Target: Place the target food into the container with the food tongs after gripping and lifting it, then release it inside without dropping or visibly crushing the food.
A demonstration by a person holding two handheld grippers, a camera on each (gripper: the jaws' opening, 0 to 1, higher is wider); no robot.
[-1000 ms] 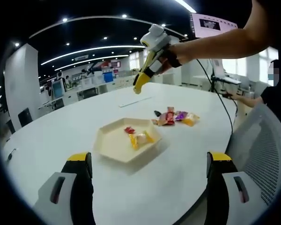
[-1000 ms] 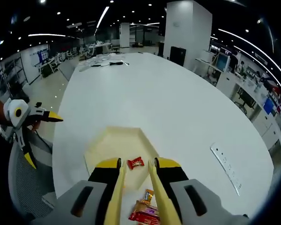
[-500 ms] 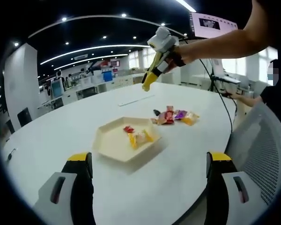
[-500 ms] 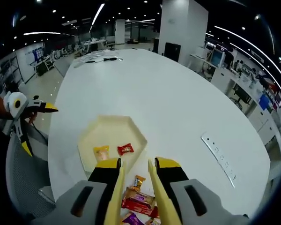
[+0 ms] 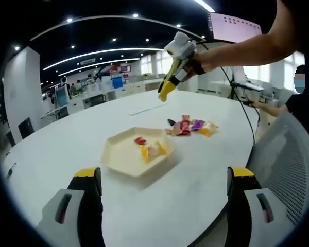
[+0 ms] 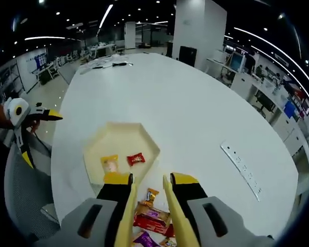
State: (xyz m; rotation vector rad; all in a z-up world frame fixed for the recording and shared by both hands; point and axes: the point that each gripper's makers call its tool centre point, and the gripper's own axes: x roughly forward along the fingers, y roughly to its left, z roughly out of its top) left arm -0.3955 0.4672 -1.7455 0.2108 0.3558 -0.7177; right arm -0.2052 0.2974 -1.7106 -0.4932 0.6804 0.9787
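The pile of wrapped snacks point(image 6: 152, 218) sits partly behind the tongs point(image 6: 147, 216) in the right gripper view, and its lowest pieces run off the bottom edge, so their number cannot be counted. In the left gripper view the same pile is too small to tell one wrapper from another. The print on the red packet point(image 6: 136, 159) and the yellow packet point(image 6: 110, 164) in the tray point(image 6: 121, 135) is too small to read. The strip point(image 6: 241, 170) lying on the table point(image 6: 159, 98) is too blurred to identify. The person's arm point(image 5: 247, 43) is cut off at the upper right edge, and the chair point(image 5: 288, 170) beside the table is cut off too
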